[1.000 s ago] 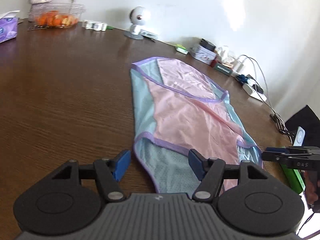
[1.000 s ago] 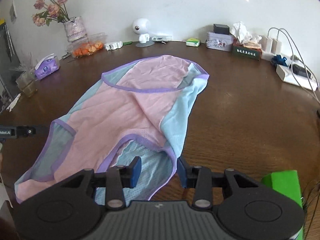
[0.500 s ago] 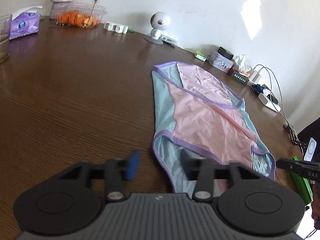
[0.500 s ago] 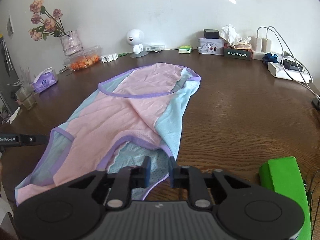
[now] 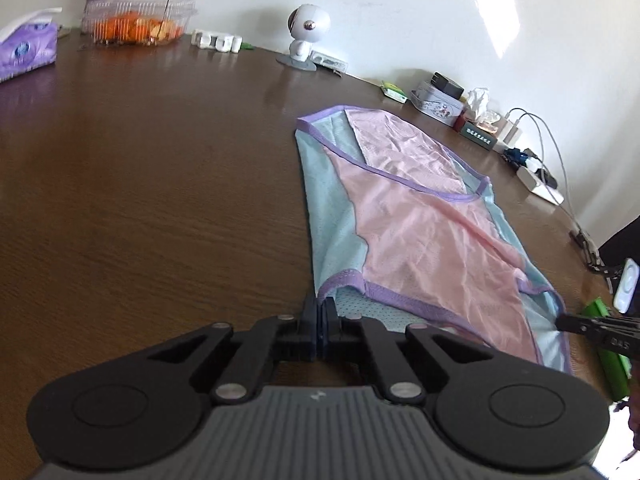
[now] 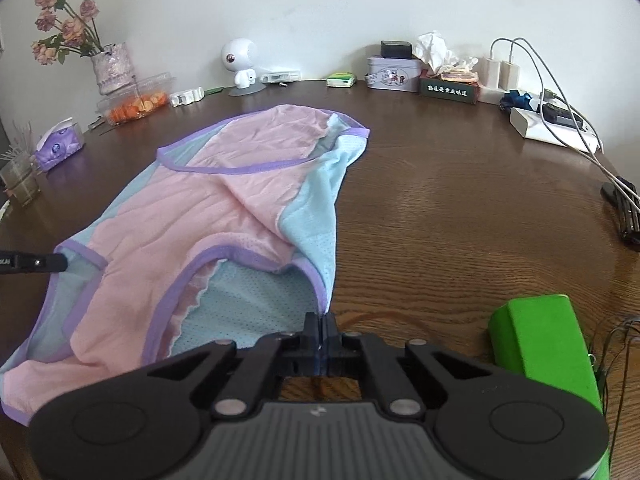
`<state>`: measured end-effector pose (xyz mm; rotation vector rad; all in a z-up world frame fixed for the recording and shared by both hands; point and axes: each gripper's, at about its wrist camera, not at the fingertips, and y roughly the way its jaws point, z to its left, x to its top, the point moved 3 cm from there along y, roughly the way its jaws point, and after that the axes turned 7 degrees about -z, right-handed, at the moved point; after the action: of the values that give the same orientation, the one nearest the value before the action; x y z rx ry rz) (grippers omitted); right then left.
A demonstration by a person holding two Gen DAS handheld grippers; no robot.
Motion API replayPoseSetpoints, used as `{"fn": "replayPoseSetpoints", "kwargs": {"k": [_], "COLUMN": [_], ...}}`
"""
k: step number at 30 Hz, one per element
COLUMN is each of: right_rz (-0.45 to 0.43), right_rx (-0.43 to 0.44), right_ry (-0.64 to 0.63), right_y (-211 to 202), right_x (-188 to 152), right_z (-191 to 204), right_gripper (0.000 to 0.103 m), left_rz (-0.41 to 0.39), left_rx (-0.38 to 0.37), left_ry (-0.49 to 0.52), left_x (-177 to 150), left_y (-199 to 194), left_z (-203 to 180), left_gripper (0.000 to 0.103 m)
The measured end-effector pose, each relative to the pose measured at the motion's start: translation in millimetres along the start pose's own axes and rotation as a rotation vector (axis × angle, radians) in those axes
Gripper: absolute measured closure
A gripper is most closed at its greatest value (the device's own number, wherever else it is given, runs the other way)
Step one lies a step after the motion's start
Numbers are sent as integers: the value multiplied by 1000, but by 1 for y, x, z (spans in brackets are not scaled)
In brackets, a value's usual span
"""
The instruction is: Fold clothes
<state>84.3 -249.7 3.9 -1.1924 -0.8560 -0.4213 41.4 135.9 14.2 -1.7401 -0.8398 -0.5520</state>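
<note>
A pink and light-blue sleeveless top with purple trim (image 5: pixel 420 220) lies flat on the brown wooden table (image 5: pixel 140 184); it also shows in the right wrist view (image 6: pixel 224 216). My left gripper (image 5: pixel 319 312) is shut on the top's near left shoulder strap. My right gripper (image 6: pixel 320 326) is shut on the near right shoulder strap at the purple trim. Each gripper's tip shows in the other's view: the right one at the right edge (image 5: pixel 576 326), the left one at the left edge (image 6: pixel 44 262).
Along the far edge stand a white robot figure (image 6: pixel 240 64), a tin (image 6: pixel 394 72), a tissue box (image 6: pixel 450 84), chargers and cables (image 6: pixel 552 120), a box of orange food (image 5: pixel 136 26) and a flower vase (image 6: pixel 110 66). A green block (image 6: pixel 544 344) lies near right.
Both grippers closed from open onto the top's near shoulder straps. Both moved in closer to the cloth.
</note>
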Motion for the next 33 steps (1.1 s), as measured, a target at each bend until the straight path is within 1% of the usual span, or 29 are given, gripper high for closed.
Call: {"fn": "replayPoseSetpoints", "kwargs": {"k": [2, 3, 4, 5, 6, 7, 8, 9, 12, 14, 17, 19, 21, 23, 24, 25, 26, 27, 28, 29, 30, 33], "right_rz": [-5, -15, -33, -53, -73, -91, -104, -113, -109, -95, -47, -1, 21, 28, 31, 38, 45, 52, 59, 58, 45, 11], "right_rx": [-5, -2, 12, 32, 50, 57, 47, 31, 21, 22, 38, 61, 46, 31, 25, 17, 8, 2, 0, 0, 6, -37], "right_ry": [1, 3, 10, 23, 38, 51, 55, 54, 61, 66, 62, 47, 41, 51, 63, 75, 74, 72, 69, 67, 70, 107], "right_y": [-7, -11, -17, -20, -22, -23, -21, -17, 4, 20, 44, 66, 90, 113, 125, 135, 144, 152, 157, 159, 158, 150], "right_x": [6, 11, 17, 26, 36, 46, 57, 67, 92, 101, 101, 99, 105, 114, 119, 122, 125, 126, 125, 125, 125, 127], "right_z": [-2, -3, -6, -9, -13, -17, -21, -23, -27, -26, -19, -9, -4, -1, -2, -3, -3, -3, -4, -5, -9, -27], "right_gripper": [94, 92, 85, 71, 65, 61, 61, 61, 61, 61, 62, 62, 62, 62, 62, 62, 75, 87, 102, 103, 103, 103], "left_rz": [-14, -22, -31, -42, -60, -75, -81, -83, -63, -45, -26, -14, -9, -4, 10, 14, 8, 3, -3, -6, -12, -26], "left_rx": [5, 5, -1, -8, -11, -5, 2, 8, 30, 57, 87, 87, 96, 127, 124, 110, 106, 109, 116, 125, 131, 124], "left_ry": [5, 4, 2, 0, 6, 21, 42, 58, 83, 100, 111, 105, 105, 114, 108, 102, 110, 124, 143, 156, 159, 131], "left_x": [2, 5, 11, 18, 27, 38, 50, 62, 95, 109, 118, 122, 130, 139, 143, 146, 147, 147, 147, 147, 146, 149], "left_y": [-7, -10, -10, -11, -10, -6, 2, 12, 54, 83, 116, 135, 151, 167, 174, 180, 182, 184, 185, 187, 188, 190], "left_z": [-1, -1, -1, 0, 0, -2, -4, -7, -13, -17, -18, -16, -16, -14, -12, -12, -13, -14, -15, -15, -14, -7], "left_gripper": [95, 83, 62, 51, 42, 38, 34, 28, 26, 26, 26, 27, 27, 27, 28, 33, 41, 56, 79, 92, 100, 100]}}
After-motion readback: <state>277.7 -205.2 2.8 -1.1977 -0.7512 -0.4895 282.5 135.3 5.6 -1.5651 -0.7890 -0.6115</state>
